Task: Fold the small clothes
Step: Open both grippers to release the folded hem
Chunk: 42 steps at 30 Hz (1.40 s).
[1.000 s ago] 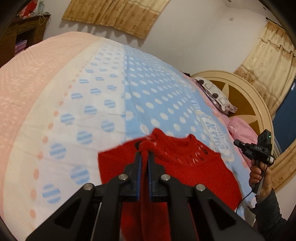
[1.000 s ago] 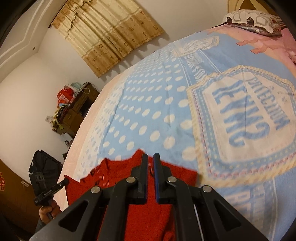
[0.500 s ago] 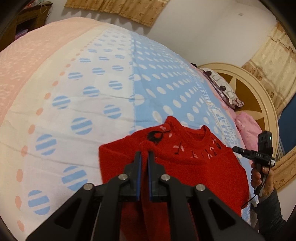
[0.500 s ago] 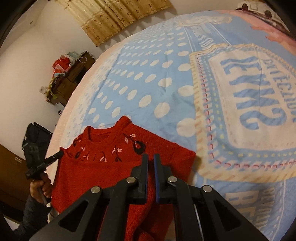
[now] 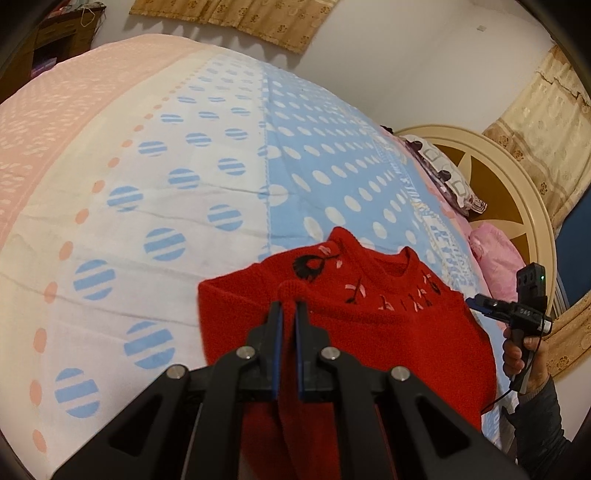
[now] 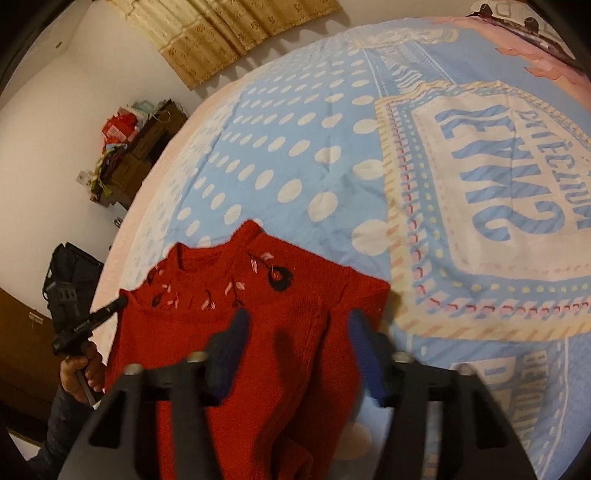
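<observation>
**Red sweater on the bed, pinched left, being let go right**

Red knit sweater (image 5: 369, 332) spread across the lower centre of both views, neckline toward the top of the frame, lying on the bedspread (image 5: 184, 184). Embroidered dark and pink flower motifs just under the collar. A bunched fold of red knit, near the lower middle of the left wrist view, pinched between the pressed-together blue pads of the left gripper (image 5: 288, 314). In the right wrist view, right gripper (image 6: 295, 334) spreading, jaws opening and blurred, red knit between the pads but not pressed by them.

Right gripper also visible at the right edge of the left wrist view, held in a hand (image 5: 519, 356) with a dark sleeve; left gripper likewise at the lower left of the right wrist view.

Bedspread blue with white dots, with a white and pink band at the left of the left wrist view and a large lettered panel (image 6: 498, 177) at the right of the right wrist view. Pillows (image 5: 443, 177) and a round cream headboard (image 5: 517, 192) at the right. Beige curtains (image 6: 221, 33) along the top, cluttered wooden shelf (image 6: 140, 147) at upper left.
</observation>
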Motion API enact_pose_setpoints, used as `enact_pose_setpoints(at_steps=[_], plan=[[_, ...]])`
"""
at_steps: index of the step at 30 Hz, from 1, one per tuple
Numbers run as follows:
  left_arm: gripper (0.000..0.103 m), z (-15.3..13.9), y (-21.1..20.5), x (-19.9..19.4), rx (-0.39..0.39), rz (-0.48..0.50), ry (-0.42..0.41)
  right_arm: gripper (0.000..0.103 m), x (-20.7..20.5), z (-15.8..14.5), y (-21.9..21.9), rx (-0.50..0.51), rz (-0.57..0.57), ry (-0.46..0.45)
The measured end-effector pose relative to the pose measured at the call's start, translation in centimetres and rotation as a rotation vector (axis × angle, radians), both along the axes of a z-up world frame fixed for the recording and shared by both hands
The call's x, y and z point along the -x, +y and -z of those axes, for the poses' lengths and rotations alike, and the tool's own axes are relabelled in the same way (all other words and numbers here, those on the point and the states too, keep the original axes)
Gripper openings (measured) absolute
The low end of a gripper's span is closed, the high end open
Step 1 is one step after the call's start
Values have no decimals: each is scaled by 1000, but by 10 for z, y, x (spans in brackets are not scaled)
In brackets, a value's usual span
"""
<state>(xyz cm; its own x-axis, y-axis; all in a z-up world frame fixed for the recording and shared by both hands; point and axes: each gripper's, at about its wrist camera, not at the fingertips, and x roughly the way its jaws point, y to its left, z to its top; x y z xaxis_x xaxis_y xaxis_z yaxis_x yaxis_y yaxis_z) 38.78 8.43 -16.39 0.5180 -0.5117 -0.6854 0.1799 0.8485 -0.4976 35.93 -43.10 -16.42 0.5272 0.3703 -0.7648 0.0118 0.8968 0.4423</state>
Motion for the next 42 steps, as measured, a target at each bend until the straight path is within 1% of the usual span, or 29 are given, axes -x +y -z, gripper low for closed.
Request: enact_pose_setpoints(at_steps=[2, 4, 5, 6, 7, 9, 14, 17, 19, 22, 25, 28, 30, 31, 32, 33, 34, 35, 36, 37, 39, 42], plan=[[6, 0, 0, 0, 0, 0, 0, 40, 0, 3, 5, -1, -20, 2], [6, 0, 0, 0, -2, 1, 1, 25, -2, 6, 12, 20, -33, 13], [6, 0, 0, 0, 0, 2, 1, 17, -3, 8, 16, 47, -38, 25], [6, 0, 0, 0, 0, 0, -2, 7, -4, 9, 20, 77, -41, 26], [6, -2, 0, 1, 1, -4, -8, 6, -4, 7, 23, 102, -45, 14], [6, -8, 1, 2, 9, -8, -26, 5, -3, -5, 26, 107, -43, -32], [6, -31, 6, -5, 12, -35, -92, 5, -11, -43, 22, 131, 14, -159], [6, -35, 4, -19, -20, -46, -110, 5, -27, -49, 19, 135, 43, -177], [6, -29, 1, -29, -25, -44, -98, 5, -38, -44, 18, 145, 57, -162], [6, -9, -7, -45, -72, -45, -61, 5, -52, -23, 15, 153, 82, -114], [6, 6, -15, -53, -109, -43, -41, 5, -59, -3, 9, 167, 109, -80], [6, 13, -18, -53, -120, -45, -35, 5, -60, 10, 8, 190, 110, -57], [6, 14, -18, -52, -129, -44, -38, 5, -58, 14, 5, 182, 119, -48], [10, 14, -18, -51, -134, -45, -39, 6, -58, 16, 3, 169, 118, -38], [11, 12, -17, -51, -136, -47, -38, 6, -56, 17, 3, 169, 114, -29], [12, 9, -16, -49, -132, -47, -39, 12, -54, 16, 4, 188, 119, -23], [17, 5, -15, -47, -133, -48, -40, 33, -50, 13, 4, 223, 129, -25], [21, -1, -13, -43, -144, -58, -48, 49, -42, 7, 6, 274, 140, -40], [34, -7, -12, -38, -152, -66, -58, 69, -36, 2, 7, 290, 140, -54], [50, -16, -10, -30, -160, -79, -73, 69, -27, -6, 7, 292, 136, -81], [61, -29, -7, -14, -157, -90, -115, 69, -7, -23, 11, 282, 121, -127], [64, -44, -11, 19, -180, -72, -157, 69, 30, -47, 29, 241, 64, -209]])
